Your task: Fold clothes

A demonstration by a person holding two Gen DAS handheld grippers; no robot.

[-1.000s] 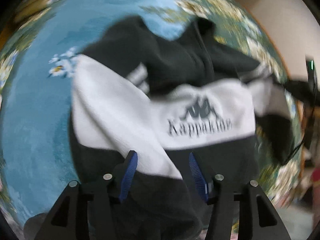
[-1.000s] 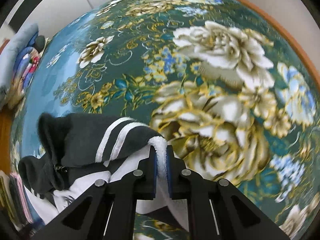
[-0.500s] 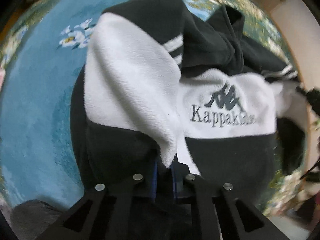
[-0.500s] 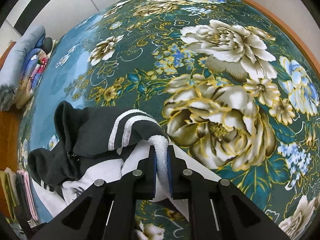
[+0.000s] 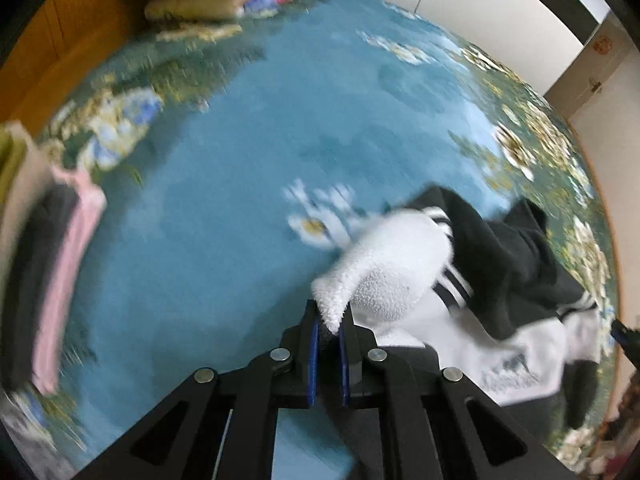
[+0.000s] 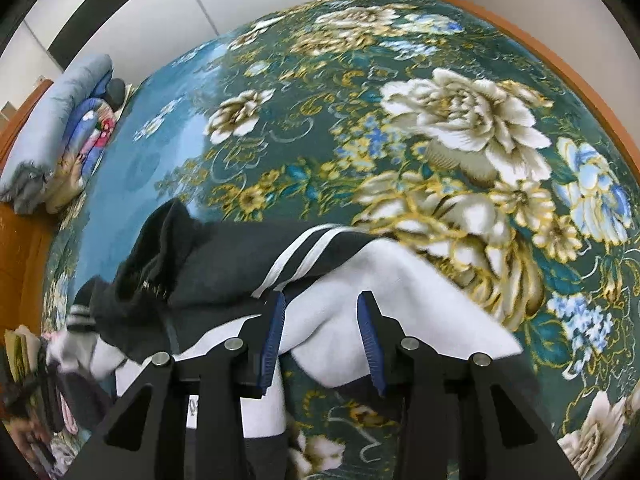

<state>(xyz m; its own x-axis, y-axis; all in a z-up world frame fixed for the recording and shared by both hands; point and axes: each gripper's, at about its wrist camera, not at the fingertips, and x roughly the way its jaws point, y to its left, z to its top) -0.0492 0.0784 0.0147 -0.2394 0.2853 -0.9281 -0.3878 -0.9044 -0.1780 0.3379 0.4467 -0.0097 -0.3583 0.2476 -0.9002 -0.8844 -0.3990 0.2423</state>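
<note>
right wrist: hoodie (image 6: 224, 264) lengthwise left-right

A black and white fleece jacket (image 6: 224, 264) with white double stripes and dark lettering lies on a teal and blue blanket (image 6: 320, 152) patterned with cream, gold and pale blue flowers, framed by black grippers with blue pads (image 6: 370, 340), beside pink and dark folded clothes (image 5: 60, 280).

Home bedroom: floral bedspread (image 6: 460, 128), stacked quilts (image 6: 52, 140), wooden bed frame (image 6: 560, 64).
</note>
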